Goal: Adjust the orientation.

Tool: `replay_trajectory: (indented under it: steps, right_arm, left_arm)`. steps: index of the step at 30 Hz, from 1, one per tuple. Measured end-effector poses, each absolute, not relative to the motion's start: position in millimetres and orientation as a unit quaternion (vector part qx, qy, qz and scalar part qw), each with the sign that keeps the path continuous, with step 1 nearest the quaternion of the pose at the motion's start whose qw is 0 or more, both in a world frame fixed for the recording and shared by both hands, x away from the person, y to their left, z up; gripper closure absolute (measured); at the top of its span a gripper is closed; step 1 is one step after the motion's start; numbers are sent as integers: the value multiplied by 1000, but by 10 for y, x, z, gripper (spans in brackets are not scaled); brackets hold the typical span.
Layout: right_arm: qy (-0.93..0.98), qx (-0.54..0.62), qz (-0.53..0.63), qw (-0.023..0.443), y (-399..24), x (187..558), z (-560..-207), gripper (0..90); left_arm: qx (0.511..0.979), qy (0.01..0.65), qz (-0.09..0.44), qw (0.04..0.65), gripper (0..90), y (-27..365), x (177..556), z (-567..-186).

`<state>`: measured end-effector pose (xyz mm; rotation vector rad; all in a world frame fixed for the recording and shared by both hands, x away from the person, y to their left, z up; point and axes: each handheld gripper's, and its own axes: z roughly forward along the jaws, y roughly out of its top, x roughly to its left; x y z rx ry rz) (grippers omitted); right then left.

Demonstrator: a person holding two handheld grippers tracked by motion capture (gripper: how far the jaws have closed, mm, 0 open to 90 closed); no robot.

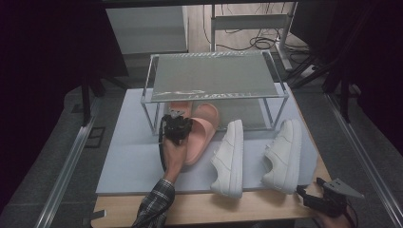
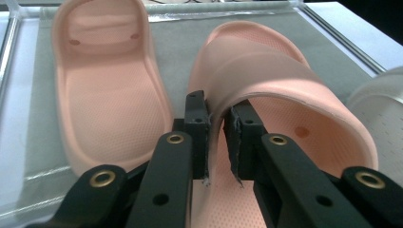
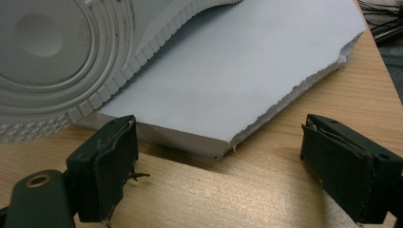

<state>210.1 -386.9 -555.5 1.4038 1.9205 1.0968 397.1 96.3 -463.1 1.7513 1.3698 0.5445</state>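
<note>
High view's got a wooden table [image 1: 266,209] under a pale foam board [image 1: 138,161], shelf rack [image 1: 214,76] at its back; left gripper [image 1: 178,128] clamps a pink slide [image 1: 202,133], right gripper [image 1: 309,197] gapes empty.

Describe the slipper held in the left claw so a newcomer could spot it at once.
Find the clear rack on the grey mat. At its front left lie two pink slippers; the held slipper is the one whose strap edge the left claw pinches, beside the white sneakers.
</note>
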Motion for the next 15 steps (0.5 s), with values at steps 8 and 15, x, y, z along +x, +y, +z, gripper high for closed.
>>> replay_trajectory:
  steps: [8, 15]
  right_arm:
    - [708, 518, 406, 257, -3873, 2101, -5554, 123]
    - [707, 519, 408, 256, -3874, 2102, -5555, 122]
  left_arm:
    - [681, 560, 226, 414, 793, 815, 4102, -4757]
    - [664, 577, 237, 412, 788, 762, 4173, -4860]
